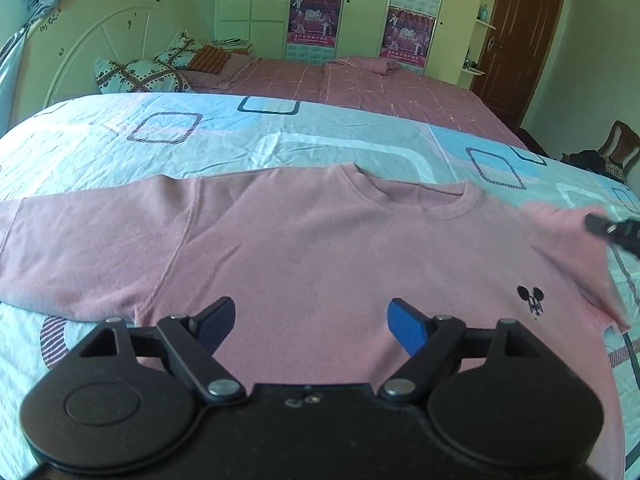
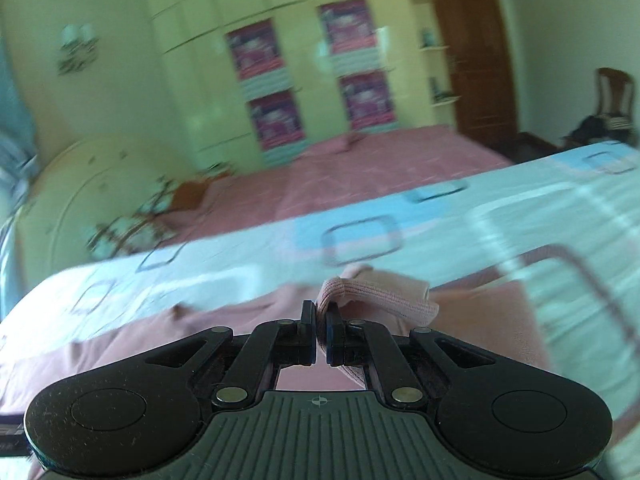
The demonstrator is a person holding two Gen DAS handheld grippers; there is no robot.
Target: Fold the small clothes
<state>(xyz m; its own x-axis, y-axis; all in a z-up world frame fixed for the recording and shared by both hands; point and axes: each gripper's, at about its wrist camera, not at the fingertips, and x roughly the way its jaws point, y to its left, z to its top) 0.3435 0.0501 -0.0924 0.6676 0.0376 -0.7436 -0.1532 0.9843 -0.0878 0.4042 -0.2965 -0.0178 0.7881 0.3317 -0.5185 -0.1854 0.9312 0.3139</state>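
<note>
So there's a pink long-sleeve shirt [image 1: 304, 248] lying front-up on the bed [image 1: 120, 140], filling the middle of the left wrist view, little black mouse logo [image 1: 531, 300] at lower right. The left claw [image 1: 310, 322] hangs over its lower body, fingers spread wide with nothing between them. The right claw [image 2: 319, 334] is pressed together on the sleeve cuff [image 2: 376, 300], lifted off the sheet; that view's pretty blurry.

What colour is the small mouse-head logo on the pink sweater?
Black, on the pink sweater; the logo shows best in the left wrist view.
</note>
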